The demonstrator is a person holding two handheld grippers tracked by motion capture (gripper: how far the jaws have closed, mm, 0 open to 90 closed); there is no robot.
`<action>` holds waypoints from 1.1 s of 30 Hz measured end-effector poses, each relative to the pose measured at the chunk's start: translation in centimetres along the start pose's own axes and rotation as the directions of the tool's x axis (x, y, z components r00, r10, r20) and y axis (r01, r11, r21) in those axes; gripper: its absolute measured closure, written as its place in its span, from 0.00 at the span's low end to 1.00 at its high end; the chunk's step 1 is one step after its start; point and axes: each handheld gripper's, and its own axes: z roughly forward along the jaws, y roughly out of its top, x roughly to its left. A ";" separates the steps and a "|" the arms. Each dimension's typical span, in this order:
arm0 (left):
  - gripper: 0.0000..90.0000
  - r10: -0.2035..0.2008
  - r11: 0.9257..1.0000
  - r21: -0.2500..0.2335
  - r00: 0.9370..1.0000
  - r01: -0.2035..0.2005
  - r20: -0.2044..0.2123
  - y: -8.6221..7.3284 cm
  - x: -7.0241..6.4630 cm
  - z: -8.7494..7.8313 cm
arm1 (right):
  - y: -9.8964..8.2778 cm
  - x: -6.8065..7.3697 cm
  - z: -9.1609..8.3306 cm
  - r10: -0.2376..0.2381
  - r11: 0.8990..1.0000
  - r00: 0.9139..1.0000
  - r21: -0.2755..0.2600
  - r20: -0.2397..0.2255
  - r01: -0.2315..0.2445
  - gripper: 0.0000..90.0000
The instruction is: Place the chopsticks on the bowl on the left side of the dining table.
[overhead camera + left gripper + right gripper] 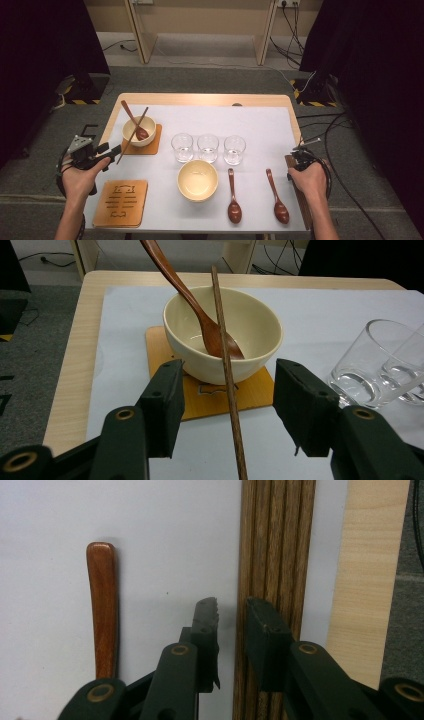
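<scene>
Chopsticks [272, 555] lie bundled at the surface's [260, 125] right edge; the right gripper [231, 611], nearly closed but grasping nothing, straddles the bundle's left edge. One chopstick [226, 365] leans on the far-left bowl [260, 335], between the released left gripper's [227, 390] jaws. Next, probably: pinch one stick.

This looks like a test room in a lab, not a home. Black curtains [45, 55] hang on both sides, cables [345, 150] run over the grey carpet [200, 80], and yellow-black tape [80, 101] marks the floor beside the table [200, 99].
</scene>
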 end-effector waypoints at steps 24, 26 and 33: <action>0.51 -0.003 1.000 0.002 1.000 0.003 -0.004 -0.1 0.1 -0.1 | -0.3 0.9 0.4 -0.021 0.991 1.000 0.135 0.004 0.020 0.88; 0.51 -0.003 1.000 0.002 1.000 0.003 -0.003 -0.1 0.1 -0.1 | -0.3 0.9 0.3 -0.022 0.989 1.000 0.148 0.007 0.020 0.88; 0.51 -0.005 1.000 -0.001 1.000 0.005 -0.007 -0.1 0.2 -0.2 | -0.4 1.0 0.5 -0.009 0.984 1.000 0.175 0.012 0.007 0.92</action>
